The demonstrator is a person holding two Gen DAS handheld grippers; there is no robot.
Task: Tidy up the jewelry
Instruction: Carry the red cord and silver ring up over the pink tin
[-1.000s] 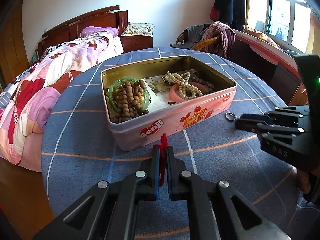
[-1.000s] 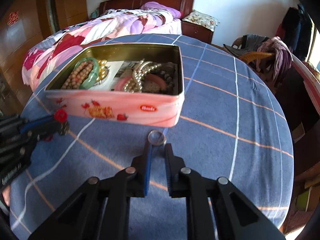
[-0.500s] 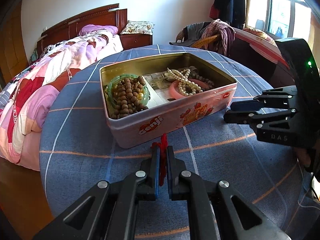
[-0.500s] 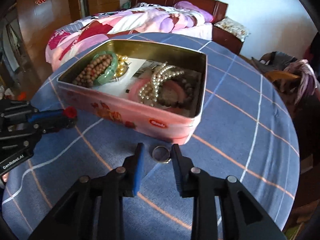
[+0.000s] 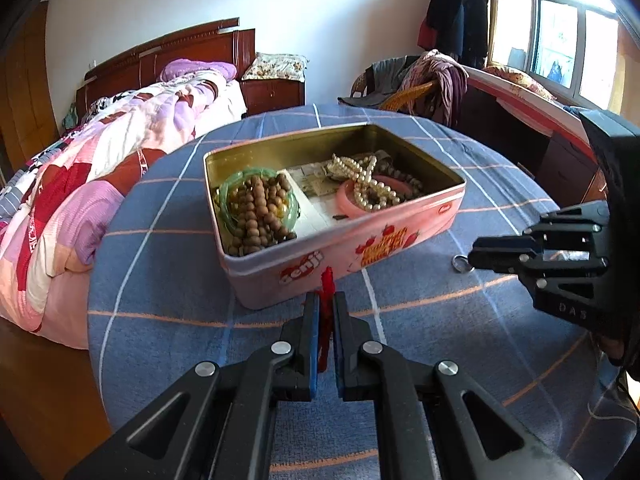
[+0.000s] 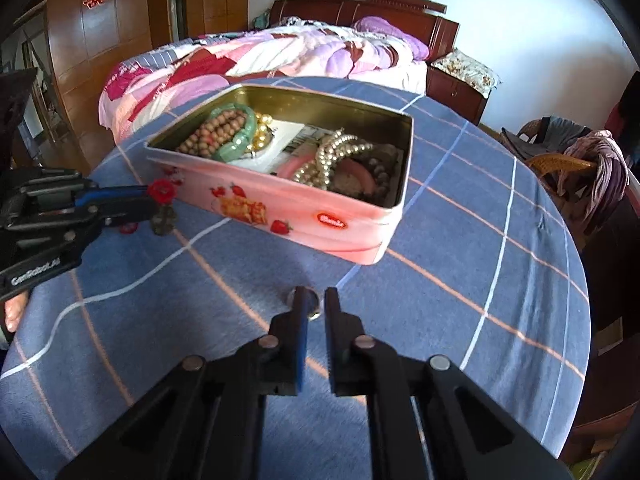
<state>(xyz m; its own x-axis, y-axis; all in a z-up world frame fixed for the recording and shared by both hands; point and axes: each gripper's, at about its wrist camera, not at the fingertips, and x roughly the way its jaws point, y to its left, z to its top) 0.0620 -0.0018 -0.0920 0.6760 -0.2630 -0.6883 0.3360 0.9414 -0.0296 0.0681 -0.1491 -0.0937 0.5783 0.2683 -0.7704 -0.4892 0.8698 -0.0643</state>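
Note:
An open pink tin (image 5: 400,240) (image 6: 360,236) stands on the blue checked tablecloth. It holds a green bangle with brown beads (image 5: 256,208) (image 6: 224,132), a pearl strand (image 5: 368,188) (image 6: 336,156) and a pink bangle (image 5: 352,208). My left gripper (image 5: 327,300) (image 6: 154,196) is shut on a red flower ornament (image 5: 327,280) (image 6: 161,191), just before the tin's front wall. My right gripper (image 6: 316,296) (image 5: 472,258) has closed on a silver ring (image 5: 460,263) (image 6: 312,304) at its tips, low over the cloth right of the tin.
The round table (image 5: 160,280) ends close behind the tin. A bed with a pink quilt (image 5: 100,160) lies left of it. A chair with clothes (image 5: 432,80) and a window stand at the back right.
My right gripper opened around the ring, then closed on it and pulled back a little from the tin. My left gripper kept hold of the red ornament near the tin.

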